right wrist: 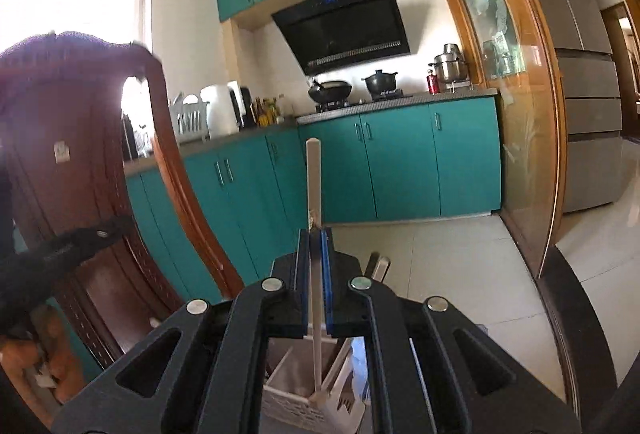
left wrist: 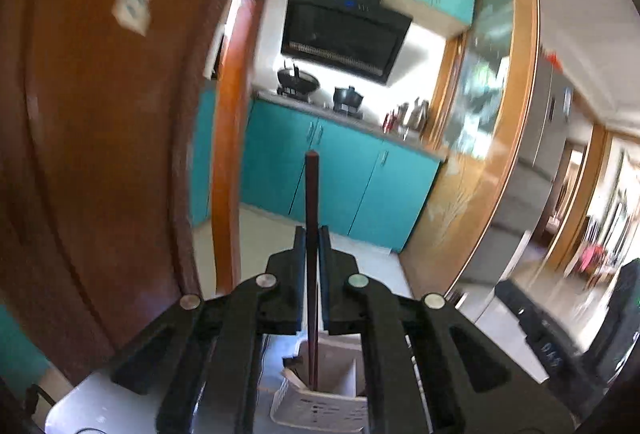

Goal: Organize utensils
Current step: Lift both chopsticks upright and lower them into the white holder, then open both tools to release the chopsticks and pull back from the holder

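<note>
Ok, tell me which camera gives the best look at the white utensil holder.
Right wrist view: the white utensil holder shows its divider and latticed wall beneath the right gripper. The left wrist view shows only part of it under the left gripper.

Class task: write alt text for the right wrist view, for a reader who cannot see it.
The right gripper is shut on a pale utensil handle standing upright, its lower end inside a white slotted holder. Behind are teal kitchen cabinets.

Dark brown chopstick, white utensil, white slotted caddy, teal cabinets.
</note>
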